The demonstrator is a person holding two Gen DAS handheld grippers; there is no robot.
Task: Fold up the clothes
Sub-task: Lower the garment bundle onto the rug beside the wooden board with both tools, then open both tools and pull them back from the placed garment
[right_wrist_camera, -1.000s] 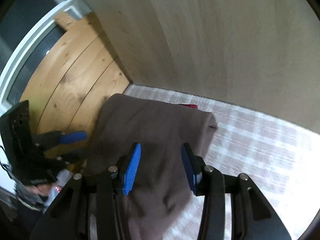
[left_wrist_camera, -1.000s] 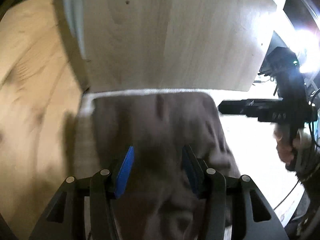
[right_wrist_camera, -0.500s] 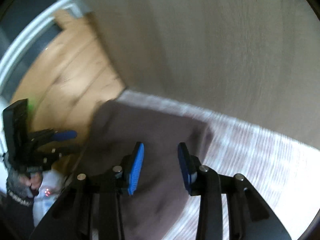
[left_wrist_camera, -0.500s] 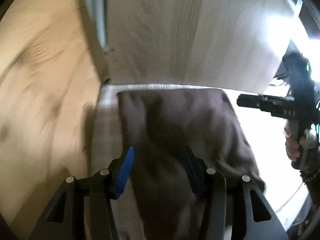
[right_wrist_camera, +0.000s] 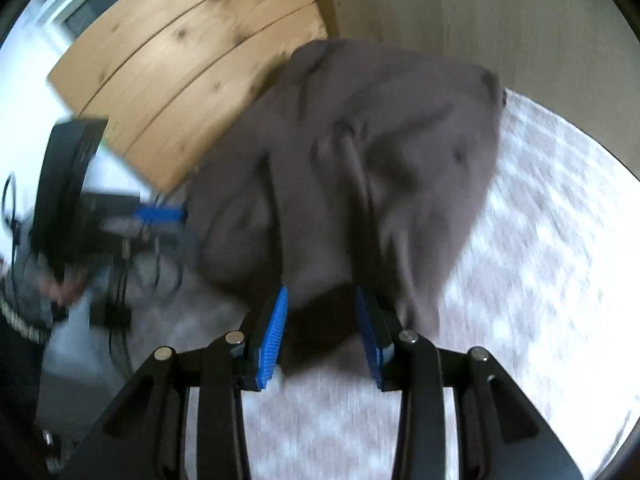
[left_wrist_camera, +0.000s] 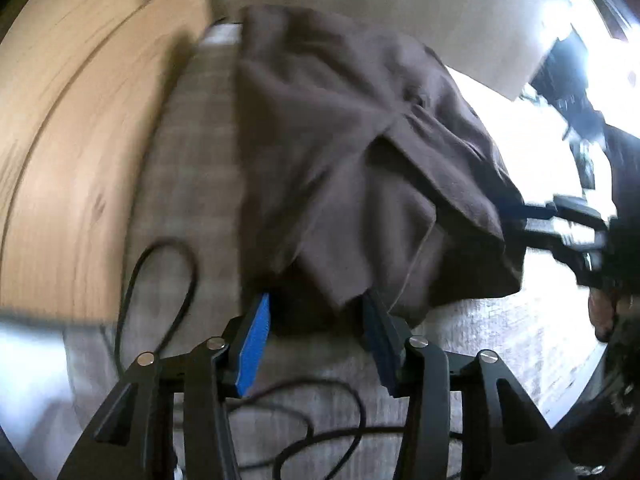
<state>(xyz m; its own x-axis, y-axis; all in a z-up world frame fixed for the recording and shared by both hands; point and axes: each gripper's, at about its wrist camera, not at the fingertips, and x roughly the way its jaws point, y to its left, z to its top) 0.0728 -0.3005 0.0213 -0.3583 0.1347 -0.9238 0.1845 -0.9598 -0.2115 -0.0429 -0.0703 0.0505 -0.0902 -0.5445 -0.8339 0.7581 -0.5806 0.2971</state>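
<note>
A: Cloth first. One dark brown, soft, rumpled garment (left_wrist_camera: 352, 152) fills the centre of the left wrist view and lies heaped on a pale grey checked rug (left_wrist_camera: 188, 168). It is bunched in loose layers with a crease running down its right half, not squared into a flat fold.

B: And the claws?

A: Two. The left claw (left_wrist_camera: 316, 336) sits at the bottom centre with its blue pads spread wide, and the garment's near hem hangs into the gap between them. I cannot tell whether the pads touch the fabric. The right claw (right_wrist_camera: 322, 330) stands just as wide at the bottom centre of its own view, with the garment's near edge sagging between its pads.

B: Why placed so?

A: My judgement is that both claws frame the near edge from either side, so a hem could be taken or let go. The scene fits either.

B: Anything else to count?

A: Black cable (left_wrist_camera: 160, 276) loops over the rug at the lower left, at least one length. The honey-coloured plank floor (right_wrist_camera: 192, 60) shows in the upper left of the right wrist view, and a pale wooden panel (right_wrist_camera: 540, 20) stands behind the garment at the upper right.
</note>
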